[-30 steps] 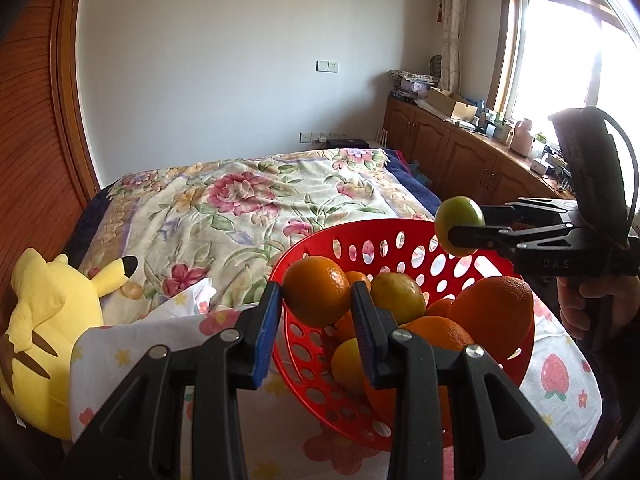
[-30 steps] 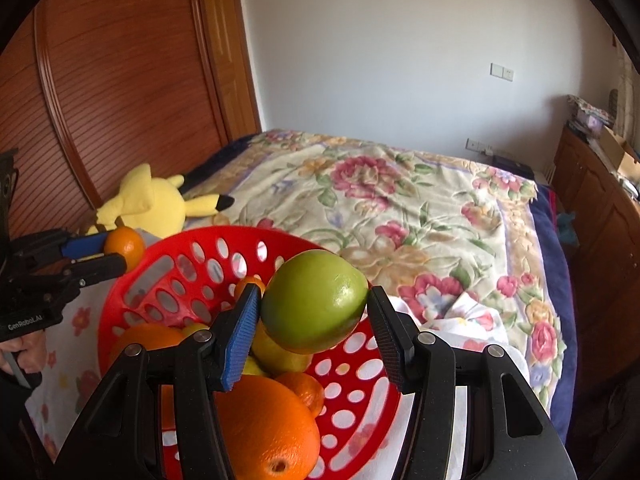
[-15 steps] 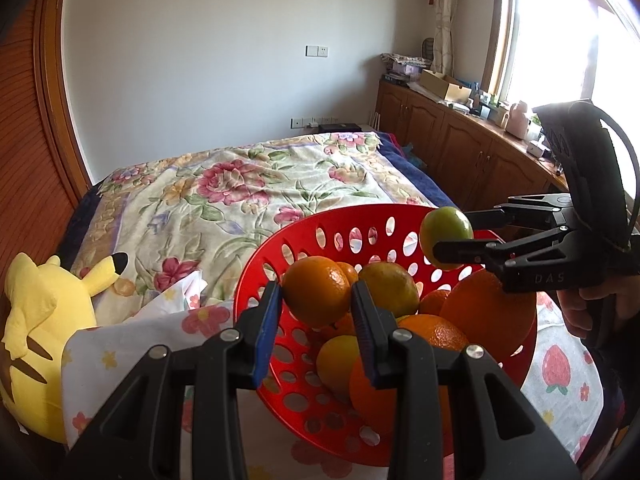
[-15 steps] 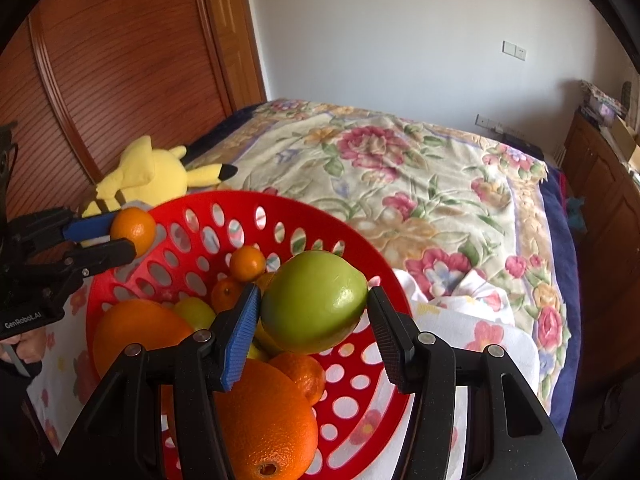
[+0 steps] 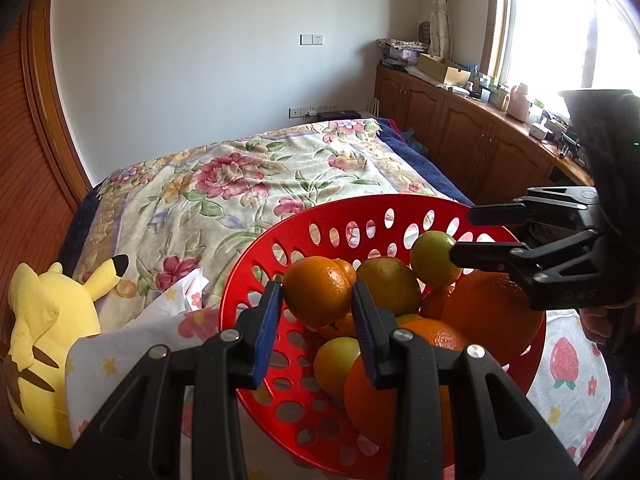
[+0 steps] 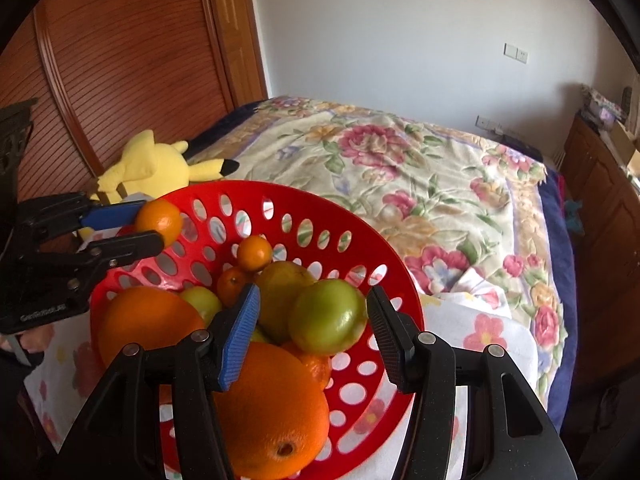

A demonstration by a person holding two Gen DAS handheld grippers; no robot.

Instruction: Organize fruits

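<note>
We are in a bedroom, working over a white flower-printed cloth (image 5: 560, 360) spread on the near end of the bed. Nearest the left wrist camera, the left gripper (image 5: 316, 286) is closed on a small round orange (image 5: 316, 298), pinched at its widest part between the blue pad and the black one and held above the near side of a red perforated plastic basket (image 5: 360, 206). The right gripper (image 6: 313, 294) stands partly apart over the same basket. A smooth green round fruit (image 6: 327, 316) sits between its tips, touching the black pad, while a gap shows at the blue pad. We judge it to be resting on the pile and not clamped. Under it lie a large dimpled orange (image 6: 272, 396), yellowish citrus and a few small oranges, heaped loosely, so the pile may shift when something lands on it. The small orange should be light and firm, with a slightly soft peel. A grip across its middle suits it, and a hard squeeze would bruise it. The green fruit looks glossy and likely slippery, and being round it will roll if set on a slope of the heap. Beyond the basket on the left a yellow plush toy (image 5: 44, 328) leans against the cloth's edge. Farther off stretches the floral quilted bedspread (image 5: 240, 184), then brown wooden cabinets (image 5: 460, 132) under the bright window and a plain white wall.
</note>
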